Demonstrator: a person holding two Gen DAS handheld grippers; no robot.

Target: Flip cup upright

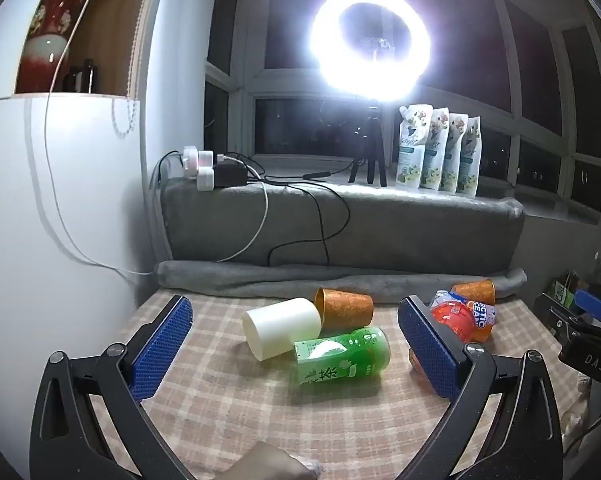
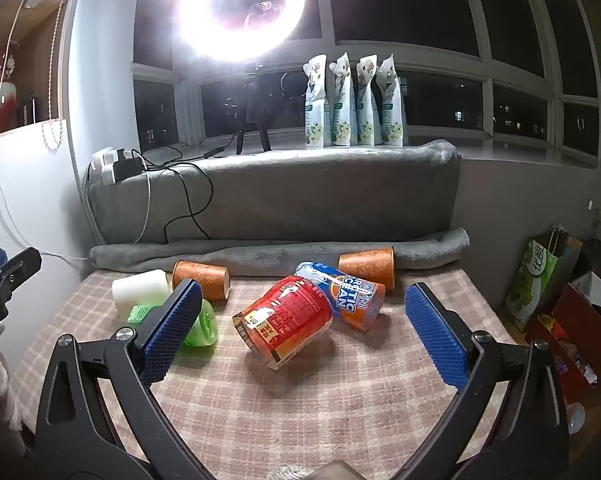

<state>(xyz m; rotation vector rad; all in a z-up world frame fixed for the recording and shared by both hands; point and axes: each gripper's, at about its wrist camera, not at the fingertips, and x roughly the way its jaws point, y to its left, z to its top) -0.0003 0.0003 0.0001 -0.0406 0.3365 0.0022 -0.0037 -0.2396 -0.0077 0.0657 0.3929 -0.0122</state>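
Observation:
Several cups lie on their sides on the checked tablecloth (image 1: 228, 408). In the left wrist view a white cup (image 1: 282, 328), an orange patterned cup (image 1: 346, 307) and a green cup (image 1: 342, 358) lie between the open fingers of my left gripper (image 1: 296, 352). A red cup (image 1: 452, 318), a blue-orange cup (image 1: 482, 316) and a second orange cup (image 1: 474, 291) lie to the right. In the right wrist view my right gripper (image 2: 304, 334) is open around the red cup (image 2: 288, 322), not touching it. The blue-orange cup (image 2: 346, 298), orange cups (image 2: 202, 280) (image 2: 368, 268), white cup (image 2: 140, 292) and green cup (image 2: 202, 326) lie around.
A grey rolled blanket (image 1: 340, 276) and a grey padded ledge (image 1: 340, 220) bound the table's far edge. A ring light on a tripod (image 1: 370, 46), several pouches (image 1: 440, 148) and a power strip with cables (image 1: 212, 170) stand on the sill. Bags and boxes (image 2: 556, 304) stand right of the table.

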